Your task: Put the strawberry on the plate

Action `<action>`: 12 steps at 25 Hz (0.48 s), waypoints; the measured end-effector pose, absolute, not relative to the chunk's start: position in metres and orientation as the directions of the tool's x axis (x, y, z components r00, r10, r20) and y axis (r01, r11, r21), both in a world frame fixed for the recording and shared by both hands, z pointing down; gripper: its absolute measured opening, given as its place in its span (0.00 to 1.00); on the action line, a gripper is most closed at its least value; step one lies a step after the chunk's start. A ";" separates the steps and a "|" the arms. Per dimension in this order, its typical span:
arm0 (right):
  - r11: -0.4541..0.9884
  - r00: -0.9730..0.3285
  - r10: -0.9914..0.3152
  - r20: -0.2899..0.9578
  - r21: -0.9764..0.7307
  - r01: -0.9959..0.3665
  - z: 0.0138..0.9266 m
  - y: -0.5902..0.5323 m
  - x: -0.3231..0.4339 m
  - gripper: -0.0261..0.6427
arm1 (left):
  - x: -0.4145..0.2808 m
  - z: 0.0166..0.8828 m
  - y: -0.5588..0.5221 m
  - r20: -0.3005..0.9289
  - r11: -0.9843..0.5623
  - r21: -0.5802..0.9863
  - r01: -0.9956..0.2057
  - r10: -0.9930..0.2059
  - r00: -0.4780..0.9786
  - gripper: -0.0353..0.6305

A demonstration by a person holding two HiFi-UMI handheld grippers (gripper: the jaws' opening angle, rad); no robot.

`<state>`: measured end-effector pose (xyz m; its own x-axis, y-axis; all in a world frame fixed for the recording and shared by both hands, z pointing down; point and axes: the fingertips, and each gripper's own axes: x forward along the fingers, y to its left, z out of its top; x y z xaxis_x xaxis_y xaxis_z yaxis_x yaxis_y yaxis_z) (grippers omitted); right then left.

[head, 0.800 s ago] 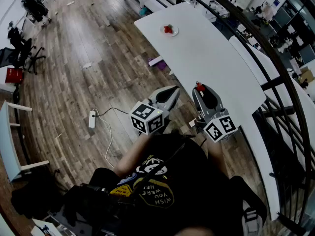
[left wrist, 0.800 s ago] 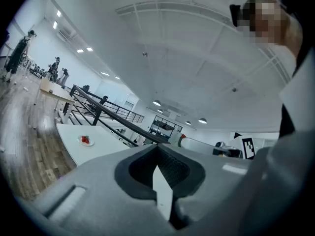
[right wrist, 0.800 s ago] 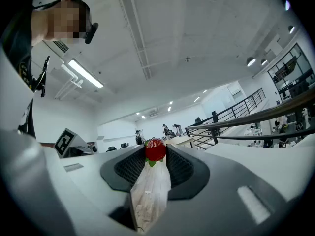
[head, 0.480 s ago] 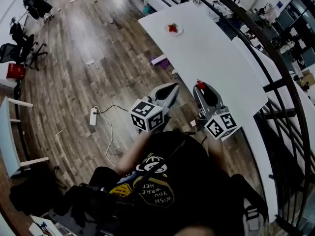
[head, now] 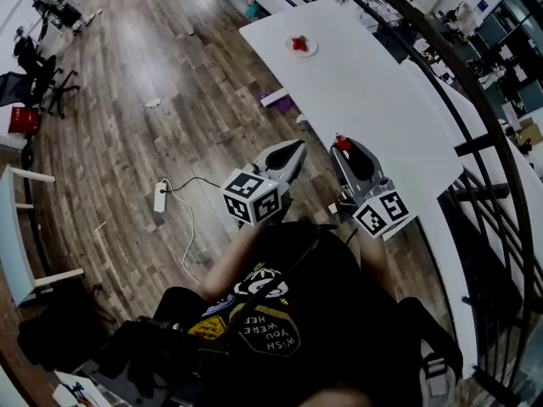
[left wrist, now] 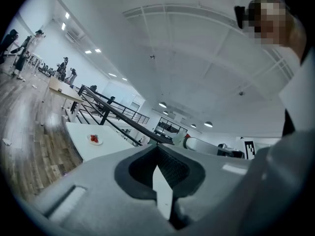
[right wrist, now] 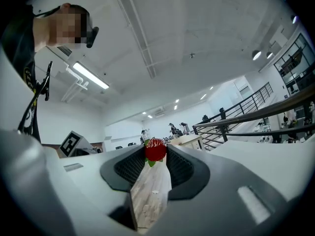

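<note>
My right gripper (head: 342, 145) is held close to the person's body over the near end of the white table (head: 373, 100). It is shut on a red strawberry (head: 342, 142), which sits pinched at the jaw tips in the right gripper view (right wrist: 155, 150). A small white plate (head: 303, 47) lies far off at the table's other end with a red strawberry (head: 298, 43) on it; the plate (left wrist: 95, 139) also shows in the left gripper view. My left gripper (head: 294, 148) hovers over the wooden floor beside the table, jaws together and empty (left wrist: 157, 149).
A black railing (head: 475, 117) runs along the table's right side. On the floor lie a white power strip (head: 159, 198) with its cable and a purple item (head: 278, 101) by the table edge. A white chair (head: 17, 236) stands at the left.
The head view has shifted a little, so the plate sits slightly higher and further right. Both grippers keep their places, and the strawberry stays in the right jaws.
</note>
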<state>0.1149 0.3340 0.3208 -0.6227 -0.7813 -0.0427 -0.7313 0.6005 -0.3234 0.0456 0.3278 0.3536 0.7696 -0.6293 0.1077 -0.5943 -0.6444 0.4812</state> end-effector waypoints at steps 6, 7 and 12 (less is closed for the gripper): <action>0.581 -0.608 -0.794 -0.025 -0.329 -0.745 0.330 0.337 0.107 0.25 | 0.036 0.362 0.331 0.112 -0.650 0.487 -0.583 -0.616 0.780 0.06; 0.580 -0.608 -0.793 -0.022 -0.330 -0.745 0.332 0.338 0.104 0.25 | 0.033 0.364 0.332 0.112 -0.655 0.484 -0.580 -0.611 0.784 0.06; 0.568 -0.602 -0.799 -0.009 -0.340 -0.749 0.341 0.347 0.096 0.24 | 0.031 0.361 0.342 0.049 -0.702 0.486 -0.520 -0.572 0.819 0.06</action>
